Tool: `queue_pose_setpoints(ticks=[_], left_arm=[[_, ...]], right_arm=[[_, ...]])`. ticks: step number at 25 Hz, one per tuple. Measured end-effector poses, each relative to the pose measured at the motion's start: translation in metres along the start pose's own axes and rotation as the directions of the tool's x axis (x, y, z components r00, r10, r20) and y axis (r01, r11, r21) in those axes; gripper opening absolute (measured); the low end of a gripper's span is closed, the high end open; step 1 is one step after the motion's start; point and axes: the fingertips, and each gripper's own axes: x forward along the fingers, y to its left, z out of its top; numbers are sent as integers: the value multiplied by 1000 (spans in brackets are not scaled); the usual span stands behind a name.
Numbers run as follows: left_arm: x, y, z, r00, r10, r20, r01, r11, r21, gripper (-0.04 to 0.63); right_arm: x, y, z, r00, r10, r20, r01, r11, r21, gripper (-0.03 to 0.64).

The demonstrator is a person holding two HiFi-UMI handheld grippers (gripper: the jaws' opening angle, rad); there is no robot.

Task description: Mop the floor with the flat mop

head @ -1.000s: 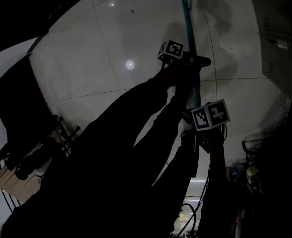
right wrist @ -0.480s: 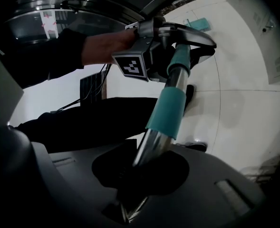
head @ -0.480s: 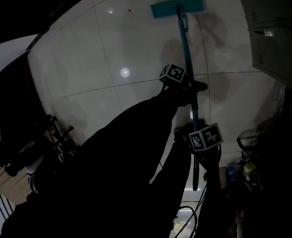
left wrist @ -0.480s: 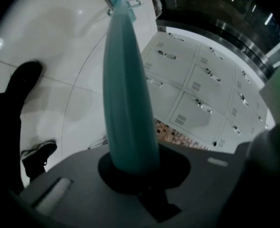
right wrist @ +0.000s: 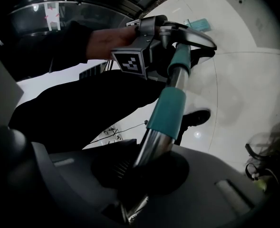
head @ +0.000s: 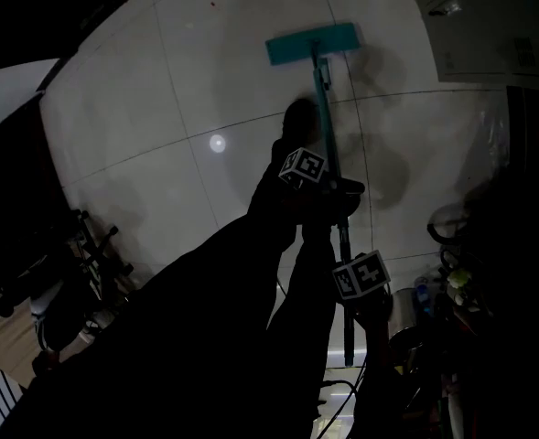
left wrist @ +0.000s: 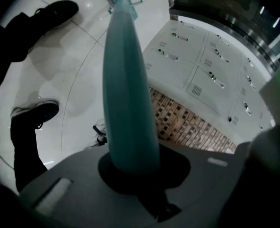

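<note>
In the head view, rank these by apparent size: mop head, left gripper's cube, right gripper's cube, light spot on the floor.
1. mop head
2. right cube and left cube, near alike; the right sits nearer the camera
3. light spot

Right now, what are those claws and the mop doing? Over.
Left claw, right claw: both shut on mop handle. Mop head flat on floor, ahead. Lockers close on the right.

One mop [head: 312, 44]. Two grippers on the mop: left gripper [head: 340, 188] nearer its head, right gripper [head: 347, 293] farther back. Two shoes [left wrist: 35, 120] beside the mop.
</note>
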Motion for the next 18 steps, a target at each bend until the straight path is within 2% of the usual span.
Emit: queue_pose_setpoints(ticks=[3,6,9,13,18], left_arm=[[16,24,-38,1000,6,-18,-6,1000,-19,41],[26,44,-69,999,10,-44,-12,999,-45,42],[33,61,-86,999,8,-54,-11,998,-61,43],[37,75,-90,999,15,-47,-18,997,-71,43],[29,72,-70,1000,11,-20,-12,998,-67,43]], right_arm=[[11,1,-42,1000,14,-8,-14,1000,5,72],[20,10,-66,999,43,6,-43,999,5,74],[30,5,-87,999,35,-9,-35,999,-4,74],[39,-1,-97,999,39,-25,-39,999,5,75],[38,-4,-77,998,52,-21,-52,999,6,77]])
